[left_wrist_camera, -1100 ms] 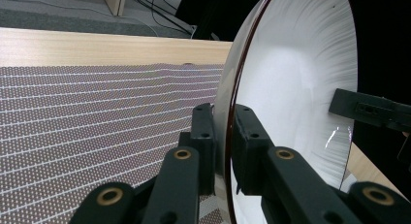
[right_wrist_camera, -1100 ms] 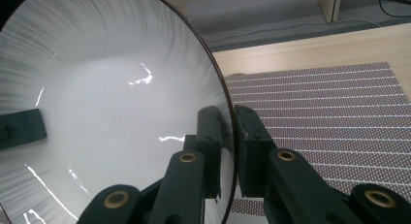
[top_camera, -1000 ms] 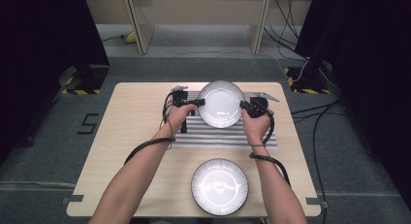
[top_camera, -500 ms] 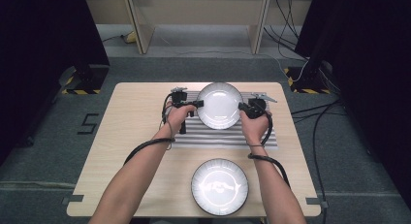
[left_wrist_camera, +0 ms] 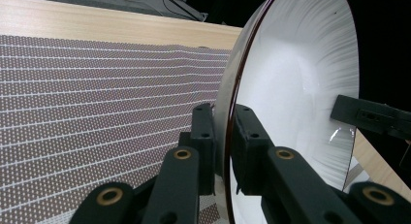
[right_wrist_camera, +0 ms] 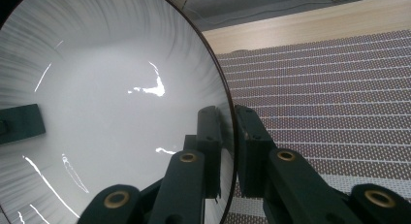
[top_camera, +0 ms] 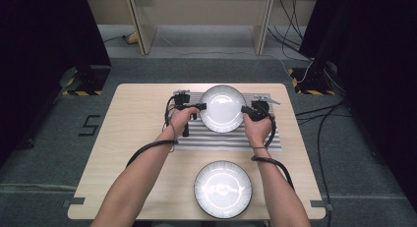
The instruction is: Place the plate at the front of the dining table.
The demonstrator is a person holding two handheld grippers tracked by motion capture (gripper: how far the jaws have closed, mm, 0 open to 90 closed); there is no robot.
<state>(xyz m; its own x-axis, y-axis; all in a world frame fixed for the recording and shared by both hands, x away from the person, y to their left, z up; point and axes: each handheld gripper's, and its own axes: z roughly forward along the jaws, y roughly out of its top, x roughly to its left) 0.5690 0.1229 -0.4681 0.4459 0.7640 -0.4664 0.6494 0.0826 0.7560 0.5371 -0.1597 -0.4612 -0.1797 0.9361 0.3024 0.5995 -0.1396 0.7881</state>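
Bare wood runs along the tabletop's (top_camera: 128, 138) left edge, free of clutter; left gripper (top_camera: 200, 107) is clamped on the left rim of the white plate (top_camera: 222, 108), held above the striped mat (top_camera: 231, 138) near the far edge; right gripper (top_camera: 244, 109) pinches the opposite rim; a second plate (top_camera: 223, 188) sits at the near edge, well apart; open wood lies along the right edge.

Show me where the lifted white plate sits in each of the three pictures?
High view: the plate is centre, over the striped mat.
Left gripper view: it fills the right half, rim between the fingers.
Right gripper view: it fills the left half.
Shared landmark: the striped mat.
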